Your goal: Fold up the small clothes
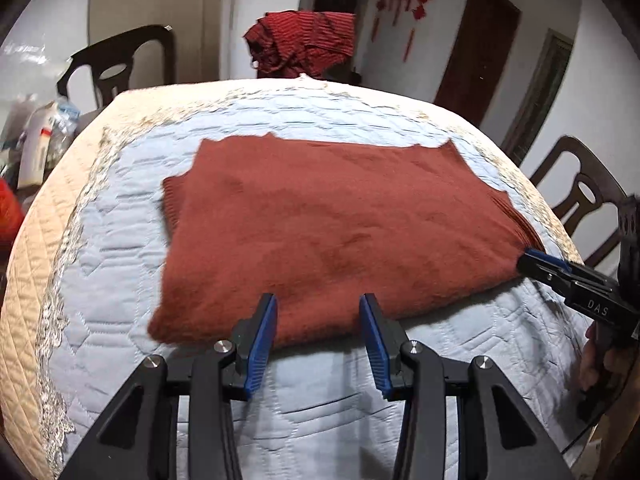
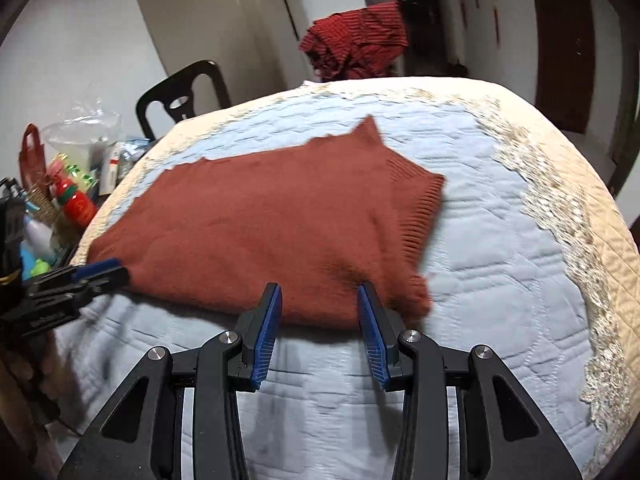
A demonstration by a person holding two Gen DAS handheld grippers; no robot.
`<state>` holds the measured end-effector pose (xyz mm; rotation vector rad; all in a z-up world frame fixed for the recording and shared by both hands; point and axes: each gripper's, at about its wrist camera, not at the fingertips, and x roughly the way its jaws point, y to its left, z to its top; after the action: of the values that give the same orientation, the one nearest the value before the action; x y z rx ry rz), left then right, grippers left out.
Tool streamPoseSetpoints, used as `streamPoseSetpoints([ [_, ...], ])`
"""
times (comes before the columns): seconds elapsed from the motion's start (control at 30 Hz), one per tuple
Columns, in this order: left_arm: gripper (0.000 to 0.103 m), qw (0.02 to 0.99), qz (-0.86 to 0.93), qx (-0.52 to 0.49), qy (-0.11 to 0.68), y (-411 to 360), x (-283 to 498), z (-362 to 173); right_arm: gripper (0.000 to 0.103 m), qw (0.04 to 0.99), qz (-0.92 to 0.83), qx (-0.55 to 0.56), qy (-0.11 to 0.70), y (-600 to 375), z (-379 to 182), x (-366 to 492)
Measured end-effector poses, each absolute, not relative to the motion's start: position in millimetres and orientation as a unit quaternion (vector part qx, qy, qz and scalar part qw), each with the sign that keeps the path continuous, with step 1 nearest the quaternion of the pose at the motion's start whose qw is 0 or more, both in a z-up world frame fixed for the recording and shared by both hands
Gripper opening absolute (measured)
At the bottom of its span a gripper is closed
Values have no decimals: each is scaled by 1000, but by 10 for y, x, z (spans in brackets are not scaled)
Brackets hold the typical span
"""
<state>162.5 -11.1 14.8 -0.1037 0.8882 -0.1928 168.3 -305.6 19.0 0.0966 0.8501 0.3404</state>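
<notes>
A rust-brown knitted garment [image 1: 320, 232] lies folded flat on the quilted light-blue table cover [image 1: 120, 248]; it also shows in the right wrist view [image 2: 260, 232]. My left gripper [image 1: 318, 312] is open, its blue pads at the garment's near edge on the left. My right gripper [image 2: 319, 300] is open at the near edge by the right corner. Each gripper shows from the side in the other view, right one [image 1: 536, 260] and left one [image 2: 100, 270], tips touching the garment's edge.
A crumpled red striped cloth [image 1: 304, 42] hangs over a chair back beyond the table. Dark wooden chairs [image 1: 580, 196] stand around. Bottles and bags [image 2: 76, 184] crowd a surface at the left. The cover has a beige lace border [image 2: 560, 208].
</notes>
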Motion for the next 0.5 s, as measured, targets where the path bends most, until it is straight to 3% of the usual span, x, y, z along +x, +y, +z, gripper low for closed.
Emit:
streamPoseSetpoints([
  [0.5,45,885,-87,-113,443,201,1371,108,41,880,167,143,420,-3415,169,1505],
])
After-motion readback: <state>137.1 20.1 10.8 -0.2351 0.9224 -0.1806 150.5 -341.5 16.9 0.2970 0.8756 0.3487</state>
